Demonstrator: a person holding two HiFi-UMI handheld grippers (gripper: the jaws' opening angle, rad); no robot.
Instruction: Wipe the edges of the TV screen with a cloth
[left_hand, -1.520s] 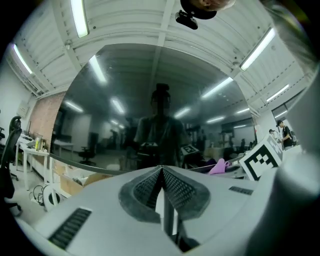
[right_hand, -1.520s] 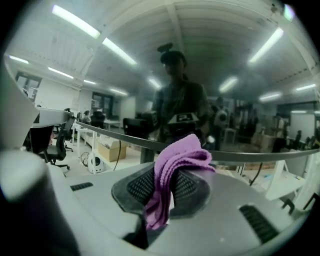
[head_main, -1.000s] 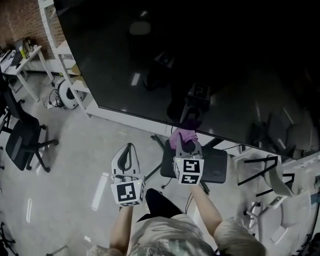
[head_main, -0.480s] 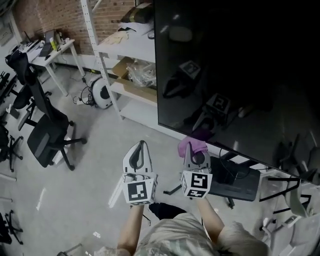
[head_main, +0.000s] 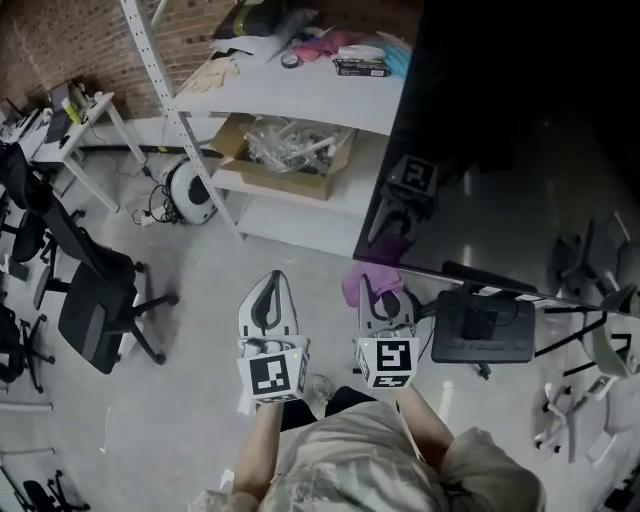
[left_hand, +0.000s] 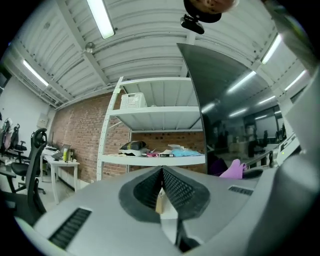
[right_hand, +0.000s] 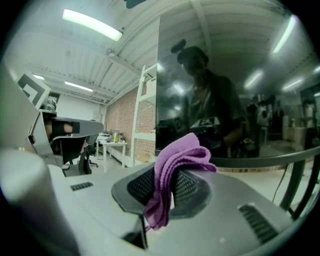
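Note:
A large dark TV screen (head_main: 520, 140) fills the upper right of the head view; its left edge (right_hand: 158, 85) runs upright in the right gripper view. My right gripper (head_main: 373, 285) is shut on a folded purple cloth (head_main: 362, 281), which sticks out of the jaws (right_hand: 175, 165) just short of the screen's lower left corner. My left gripper (head_main: 270, 292) hangs beside it to the left, shut with nothing in it (left_hand: 161, 187). The cloth (left_hand: 235, 169) also shows at the right of the left gripper view.
White metal shelves (head_main: 300, 95) with a cardboard box (head_main: 285, 150) and clutter stand left of the screen. A black office chair (head_main: 95, 300) is at the left, the TV stand's black base (head_main: 485, 325) and cables at the right. A white desk (head_main: 70, 115) stands far left.
The view has swung left along the screen: its left edge and the shelves have come into sight. Both grippers have stayed shut, the cloth still in the right one near the lower left corner.

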